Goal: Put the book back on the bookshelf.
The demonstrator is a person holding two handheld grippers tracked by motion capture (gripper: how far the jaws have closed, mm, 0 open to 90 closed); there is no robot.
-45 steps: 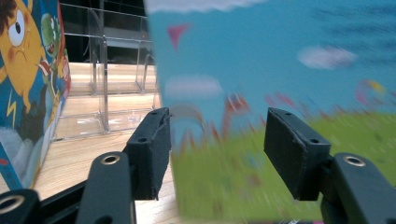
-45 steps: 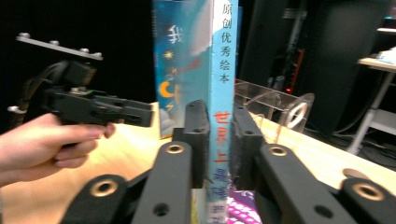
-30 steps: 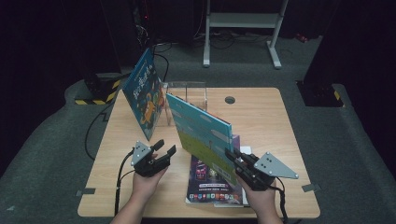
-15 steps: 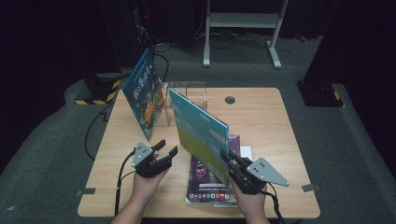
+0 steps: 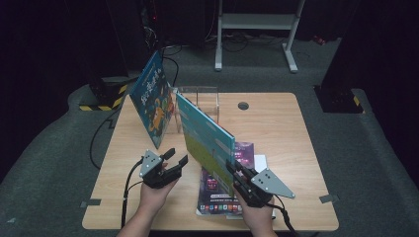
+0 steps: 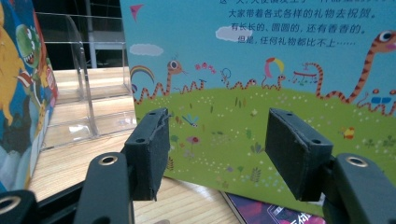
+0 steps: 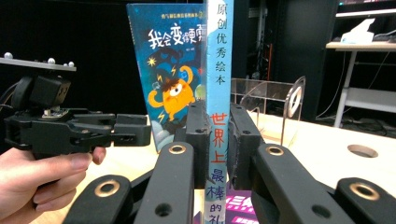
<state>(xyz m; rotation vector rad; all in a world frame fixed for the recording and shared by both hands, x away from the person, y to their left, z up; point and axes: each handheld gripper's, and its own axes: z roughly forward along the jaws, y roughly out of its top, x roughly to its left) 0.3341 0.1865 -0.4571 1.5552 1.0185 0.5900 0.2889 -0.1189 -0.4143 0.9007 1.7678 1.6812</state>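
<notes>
1. Closest to the person, the right gripper (image 5: pixel 236 170) is clamped on the spine end of a light-blue picture book (image 5: pixel 205 136). In the right gripper view both black pads squeeze the book's spine (image 7: pixel 218 116), one from each side.
2. That book stands upright on its edge and runs diagonally across the wooden table (image 5: pixel 276 128), from the right gripper at the near end back toward the clear stand.
3. Under its near end there's a dark purple magazine (image 5: pixel 220 190) lying flat on the table, with a white sheet poking out beneath it on the right.
4. Left of the book, the left gripper (image 5: pixel 176 159) sits in the person's left hand (image 5: pixel 155 195) with its jaws apart and nothing between them. In the left gripper view the pads (image 6: pixel 152 151) frame the book's green meadow cover (image 6: pixel 261 93), but I can't see either one touching it.
5. Further back, a second, darker blue book (image 5: pixel 154 101) with an orange monster on the cover stands tilted, leaning against the stand.
6. That clear acrylic book stand (image 5: pixel 200 101) is near the table's far edge, right behind the light-blue book's far end.
7. There's a round cable hole (image 5: pixel 242 105) in the tabletop just right of the stand.
</notes>
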